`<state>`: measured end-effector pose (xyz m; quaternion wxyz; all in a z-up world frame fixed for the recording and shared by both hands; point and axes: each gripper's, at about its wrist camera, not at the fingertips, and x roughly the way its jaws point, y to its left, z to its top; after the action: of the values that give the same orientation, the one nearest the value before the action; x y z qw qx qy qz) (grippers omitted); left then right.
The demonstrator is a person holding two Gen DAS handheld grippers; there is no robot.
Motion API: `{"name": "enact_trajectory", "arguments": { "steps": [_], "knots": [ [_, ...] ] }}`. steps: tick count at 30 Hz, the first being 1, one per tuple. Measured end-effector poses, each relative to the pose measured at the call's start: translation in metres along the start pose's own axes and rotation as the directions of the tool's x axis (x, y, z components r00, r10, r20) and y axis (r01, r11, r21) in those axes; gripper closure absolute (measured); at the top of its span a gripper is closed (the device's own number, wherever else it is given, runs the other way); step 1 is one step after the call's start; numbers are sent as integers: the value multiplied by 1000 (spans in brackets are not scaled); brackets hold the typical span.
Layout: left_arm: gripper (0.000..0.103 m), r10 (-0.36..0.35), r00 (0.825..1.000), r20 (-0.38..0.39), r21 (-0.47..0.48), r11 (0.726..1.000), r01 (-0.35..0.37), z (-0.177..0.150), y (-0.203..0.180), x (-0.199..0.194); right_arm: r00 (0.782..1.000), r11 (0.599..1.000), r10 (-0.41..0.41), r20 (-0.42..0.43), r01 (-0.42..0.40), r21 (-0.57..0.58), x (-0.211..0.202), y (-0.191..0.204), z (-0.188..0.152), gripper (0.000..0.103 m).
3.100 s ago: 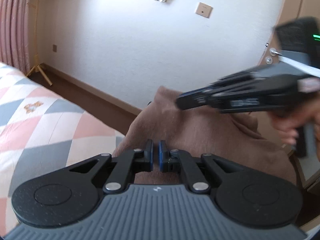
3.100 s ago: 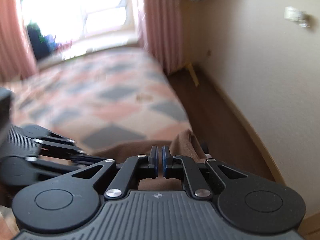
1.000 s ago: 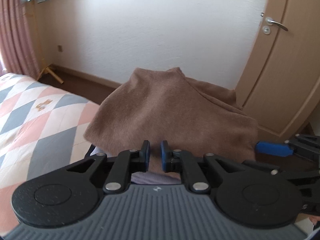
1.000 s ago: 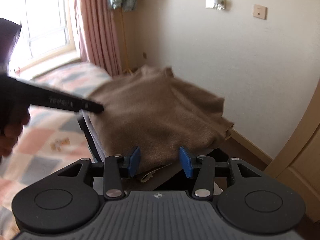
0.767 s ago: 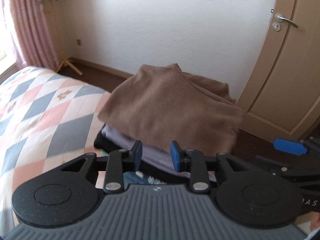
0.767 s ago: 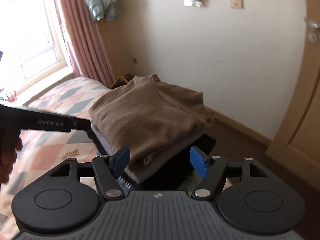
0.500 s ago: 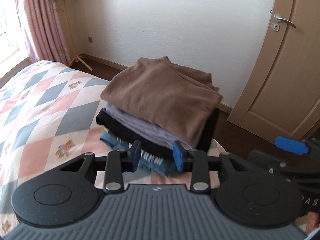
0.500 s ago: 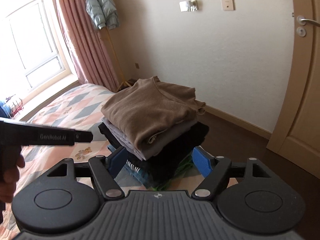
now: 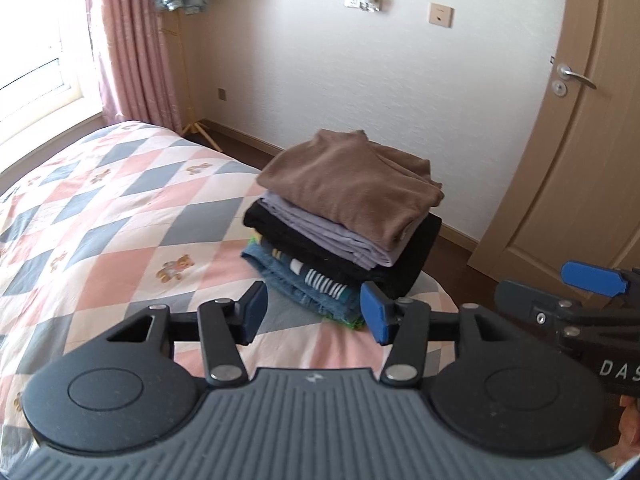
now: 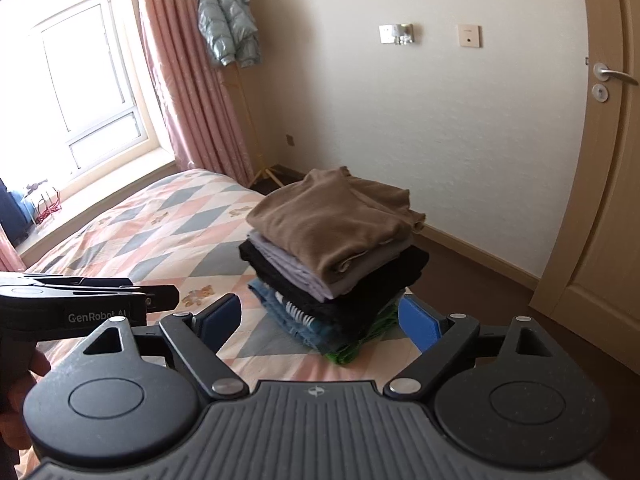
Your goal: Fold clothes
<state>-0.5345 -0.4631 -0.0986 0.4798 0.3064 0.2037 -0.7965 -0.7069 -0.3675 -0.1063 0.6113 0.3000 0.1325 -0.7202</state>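
I count one pile of folded clothes (image 10: 332, 256) on one bed (image 9: 100, 216). In the pile I can tell six layers: one brown sweater (image 9: 352, 184) on top, one lilac piece (image 9: 320, 232), one black piece (image 9: 404, 264), one striped piece (image 9: 316, 276), one blue denim piece (image 9: 296, 288), and one green piece (image 10: 348, 350) at the bottom. I hold two tongs: my left tongs (image 9: 312, 312) and my right tongs (image 10: 320, 318). Behind, there is one door (image 10: 608, 184), one curtain (image 10: 192, 80) and one hanging jacket (image 10: 228, 20).
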Motion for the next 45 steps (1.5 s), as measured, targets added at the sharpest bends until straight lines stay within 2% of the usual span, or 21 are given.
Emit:
{"name": "enact_trajectory", "arguments": {
  "steps": [7,14,20,28,36,45],
  "knots": [
    [48,31,999,-10,-16,999,-31,-10,28,-20,999,1000,-12,-36,12,-14,0,35,-1,11],
    [39,33,999,-30,10,999,-33,-11,62,-28,997,999,-42,-67,41,-11,10,75,-2,9],
    [25,17,999,-44,55,998,-15,0,85,-21,993,995,-93,-77,94,18,17,101,-4,5],
    [12,-31,997,-75,142,989,42,7,97,2,978,976,-188,-89,197,96,24,113,-13,2],
    [2,-72,992,-103,198,976,92,12,100,28,952,946,-266,-150,288,148,42,109,-18,2],
    [1,-92,984,-150,207,971,122,17,98,68,917,910,-339,-209,376,177,64,100,-22,2]
  ]
}}
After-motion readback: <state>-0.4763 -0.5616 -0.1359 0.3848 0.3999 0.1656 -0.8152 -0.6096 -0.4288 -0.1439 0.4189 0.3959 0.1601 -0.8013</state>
